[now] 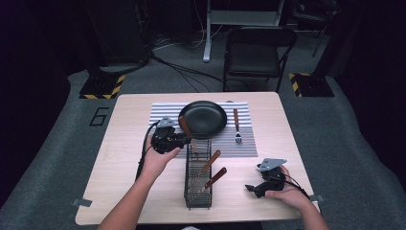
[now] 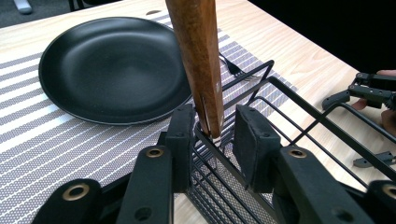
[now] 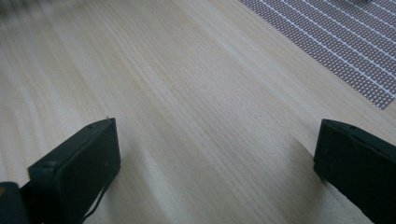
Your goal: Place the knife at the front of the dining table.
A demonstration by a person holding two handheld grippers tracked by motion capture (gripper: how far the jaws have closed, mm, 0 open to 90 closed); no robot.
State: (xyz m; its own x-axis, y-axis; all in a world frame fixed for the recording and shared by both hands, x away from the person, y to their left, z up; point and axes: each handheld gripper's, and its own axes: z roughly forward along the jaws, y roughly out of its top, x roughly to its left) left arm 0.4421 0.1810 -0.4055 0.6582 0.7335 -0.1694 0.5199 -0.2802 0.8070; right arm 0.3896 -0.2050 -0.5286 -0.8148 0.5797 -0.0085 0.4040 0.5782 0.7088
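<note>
While the person's left hand (image 1: 155, 155) reaches in from the near-left of the pale wooden table (image 1: 124, 191), the left gripper (image 1: 184, 140) sits at the far end of the black wire cutlery basket (image 1: 197, 191). Between its black pads (image 2: 254, 140) stands a wooden utensil handle (image 2: 198, 60), leaning a little and rising out of the basket's end; the left pad looks to touch the wood, while a gap shows beside the right one, so the claw is narrowed around the handle without a clear pinch. Just behind lies the round black plate (image 1: 203, 119) on the grey-and-white striped placemat (image 1: 163, 115). Two more wooden-handled utensils (image 1: 210, 170) lie slanted inside the basket. Farther right on the mat, a wooden-handled fork (image 1: 236, 125) lies beside the plate, tines toward the person. Near the table's front-right corner the right gripper (image 1: 250, 188) rests low in the right hand (image 1: 287, 194), its jaws spread wide over bare wood with nothing between them.
</note>
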